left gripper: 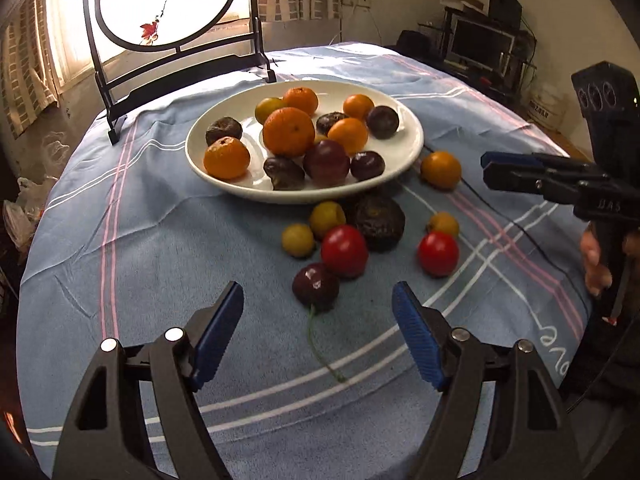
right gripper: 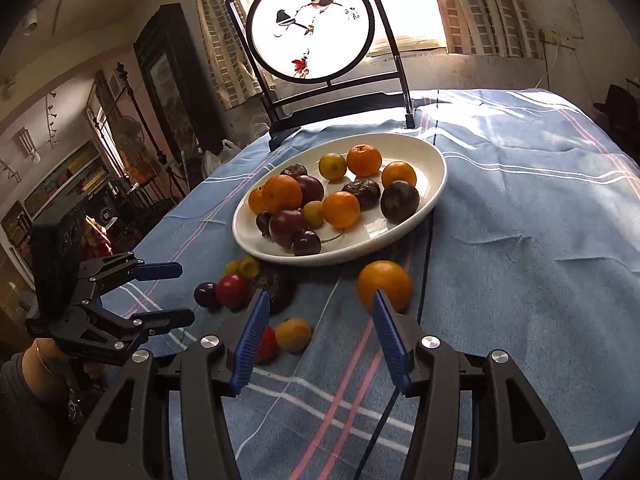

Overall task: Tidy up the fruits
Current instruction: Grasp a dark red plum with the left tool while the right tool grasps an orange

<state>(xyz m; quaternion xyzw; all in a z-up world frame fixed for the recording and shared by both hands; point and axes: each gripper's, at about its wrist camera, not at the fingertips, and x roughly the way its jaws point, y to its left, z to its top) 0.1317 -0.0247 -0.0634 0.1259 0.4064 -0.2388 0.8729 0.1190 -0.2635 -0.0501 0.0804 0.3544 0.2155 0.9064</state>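
The sorting is partway through: a white plate (left gripper: 412, 136) near the middle of the left wrist view already carries oranges, dark plums and a yellow fruit, while a loose cluster lies on the blue cloth of the worktop (left gripper: 160, 280) just below its near rim. The left gripper (left gripper: 318, 316) at the bottom of that view is released, its blue pads spread wide with nothing between them, and it faces a dark plum (left gripper: 316, 286) with a long green stem, the nearest piece of the cluster. The right gripper (right gripper: 318, 320) at the bottom of its own view is also released and empty, aimed at a lone orange (right gripper: 384, 284) lying on the cloth close below the plate. This looks like the approach before two pickups. Next, each gripper probably needs to lower around its fruit, close gently, and carry it over the rim.
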